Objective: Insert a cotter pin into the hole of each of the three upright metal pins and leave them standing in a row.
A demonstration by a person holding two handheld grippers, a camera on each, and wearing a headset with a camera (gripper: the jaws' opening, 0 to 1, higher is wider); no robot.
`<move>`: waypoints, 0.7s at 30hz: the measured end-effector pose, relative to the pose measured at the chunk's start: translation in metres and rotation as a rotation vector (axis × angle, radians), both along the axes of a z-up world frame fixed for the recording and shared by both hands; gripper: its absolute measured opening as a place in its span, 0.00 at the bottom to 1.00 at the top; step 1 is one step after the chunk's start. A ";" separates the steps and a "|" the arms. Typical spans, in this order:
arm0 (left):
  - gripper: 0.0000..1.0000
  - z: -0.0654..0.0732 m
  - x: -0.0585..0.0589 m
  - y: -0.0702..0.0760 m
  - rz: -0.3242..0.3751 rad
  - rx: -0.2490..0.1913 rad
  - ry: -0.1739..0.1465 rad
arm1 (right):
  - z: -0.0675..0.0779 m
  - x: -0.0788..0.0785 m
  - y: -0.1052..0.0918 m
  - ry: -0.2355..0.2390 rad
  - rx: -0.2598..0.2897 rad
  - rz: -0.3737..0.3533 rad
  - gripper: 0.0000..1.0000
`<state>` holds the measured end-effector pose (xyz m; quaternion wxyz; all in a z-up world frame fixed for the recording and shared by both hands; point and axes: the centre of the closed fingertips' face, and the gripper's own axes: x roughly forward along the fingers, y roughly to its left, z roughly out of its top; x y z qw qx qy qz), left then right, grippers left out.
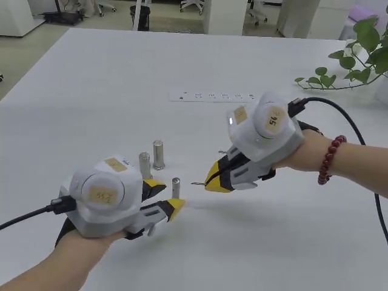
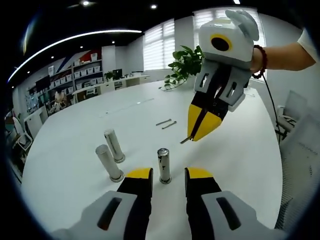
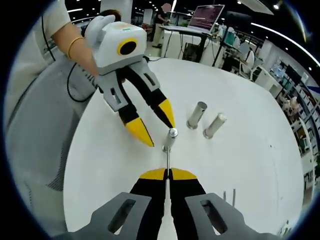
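Three upright metal pins stand on the white table: the nearest pin (image 1: 176, 187) (image 2: 164, 165) (image 3: 171, 138) and two others (image 1: 158, 154) (image 1: 145, 165) behind it. My left gripper (image 1: 168, 195) (image 2: 168, 175) is open, its jaws on either side of the nearest pin without touching it. My right gripper (image 1: 212, 179) (image 3: 167, 174) is shut on a thin cotter pin (image 1: 197, 183) (image 2: 185, 140) (image 3: 168, 159). The cotter pin's tip points at the top of the nearest pin, a short way from it.
Two spare cotter pins (image 2: 166, 123) lie farther out on the table. A white power strip (image 1: 212, 96) lies at the back centre, and a plant (image 1: 357, 54) hangs over the back right corner. Black cables trail from both grippers.
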<state>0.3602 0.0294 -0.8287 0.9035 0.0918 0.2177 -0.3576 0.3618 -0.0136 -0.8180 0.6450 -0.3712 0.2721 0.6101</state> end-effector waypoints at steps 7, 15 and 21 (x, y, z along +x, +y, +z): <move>0.21 -0.004 0.006 -0.002 0.000 0.033 -0.004 | -0.006 0.005 0.001 0.008 -0.019 -0.004 0.03; 0.17 -0.003 0.012 -0.001 0.006 0.042 -0.014 | -0.008 0.008 0.005 0.002 -0.032 0.005 0.03; 0.08 -0.004 0.013 -0.002 -0.004 0.045 -0.013 | -0.007 0.009 0.010 0.002 -0.031 0.014 0.03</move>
